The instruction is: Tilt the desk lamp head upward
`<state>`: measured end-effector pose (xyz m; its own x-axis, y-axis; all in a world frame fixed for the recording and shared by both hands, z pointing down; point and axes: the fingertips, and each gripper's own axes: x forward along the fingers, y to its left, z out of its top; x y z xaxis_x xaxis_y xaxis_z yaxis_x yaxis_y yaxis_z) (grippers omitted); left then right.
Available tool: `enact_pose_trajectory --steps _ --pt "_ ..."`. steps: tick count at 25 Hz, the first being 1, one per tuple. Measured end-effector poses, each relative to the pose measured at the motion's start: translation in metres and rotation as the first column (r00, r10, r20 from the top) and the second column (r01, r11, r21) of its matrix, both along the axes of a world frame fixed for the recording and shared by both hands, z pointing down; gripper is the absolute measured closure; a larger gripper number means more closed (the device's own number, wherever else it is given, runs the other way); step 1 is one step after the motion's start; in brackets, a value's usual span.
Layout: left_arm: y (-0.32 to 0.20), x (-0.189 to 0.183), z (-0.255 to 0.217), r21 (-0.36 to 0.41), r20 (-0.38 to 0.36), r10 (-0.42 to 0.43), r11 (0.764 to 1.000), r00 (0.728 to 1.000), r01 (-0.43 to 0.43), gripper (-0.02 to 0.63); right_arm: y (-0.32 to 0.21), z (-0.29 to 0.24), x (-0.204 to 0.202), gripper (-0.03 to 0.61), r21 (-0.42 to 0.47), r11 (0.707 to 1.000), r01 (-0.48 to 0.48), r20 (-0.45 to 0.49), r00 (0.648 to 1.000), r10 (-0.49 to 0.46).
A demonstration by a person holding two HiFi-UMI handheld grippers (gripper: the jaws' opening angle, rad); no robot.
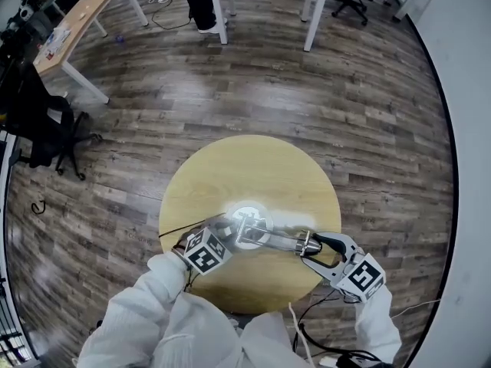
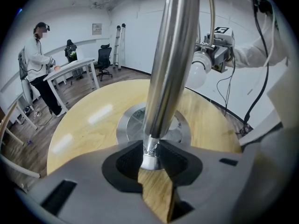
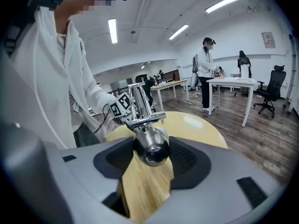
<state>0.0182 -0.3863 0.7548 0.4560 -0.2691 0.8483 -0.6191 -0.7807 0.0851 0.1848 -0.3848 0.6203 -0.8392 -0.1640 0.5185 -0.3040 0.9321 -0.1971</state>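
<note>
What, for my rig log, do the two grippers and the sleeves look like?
The left gripper and right gripper have broad grey bodies, and their jaws carry black ribbed pads. Each bears a white cube printed with black square markers. The sleeves are white and loose. Black cables run along the right arm.

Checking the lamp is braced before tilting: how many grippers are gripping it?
2. The left gripper is shut on the lamp pole just above its base; the right gripper is shut on the lamp head. Neither is hidden.
</note>
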Motion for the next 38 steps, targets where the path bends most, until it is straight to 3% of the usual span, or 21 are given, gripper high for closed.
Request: enact_pose_trajectory --steps 8,19,25,29,38 --pt "0.001 -0.003 -0.001 -0.017 0.020 0.020 1.000 1.000 -0.019 0.508 0.006 -0.055 0.017 0.337 0.089 0.996 0.028 -0.118 0.993 -0.017" --pt "0.003 -0.003 -0.005 -0.037 0.047 0.066 0.997 0.997 -0.064 0.508 0.002 -0.161 0.003 0.351 0.205 0.977 0.062 -0.172 0.985 -0.026" --pt "0.004 -0.004 -0.006 -0.036 0.037 0.082 0.996 0.996 -0.081 0.508 0.001 -0.209 -0.031 0.353 0.243 0.959 0.143 -0.288 0.955 -0.070" --pt "0.006 -0.004 -0.008 -0.026 0.020 0.075 0.997 0.997 -0.075 0.508 0.005 -0.232 -0.056 0.354 0.252 0.941 0.227 -0.392 0.913 -0.116" --pt "0.007 -0.006 -0.011 -0.018 0.014 0.078 0.997 0.997 -0.077 0.509 0.002 -0.269 -0.118 0.354 0.238 0.904 0.354 -0.489 0.848 -0.203"
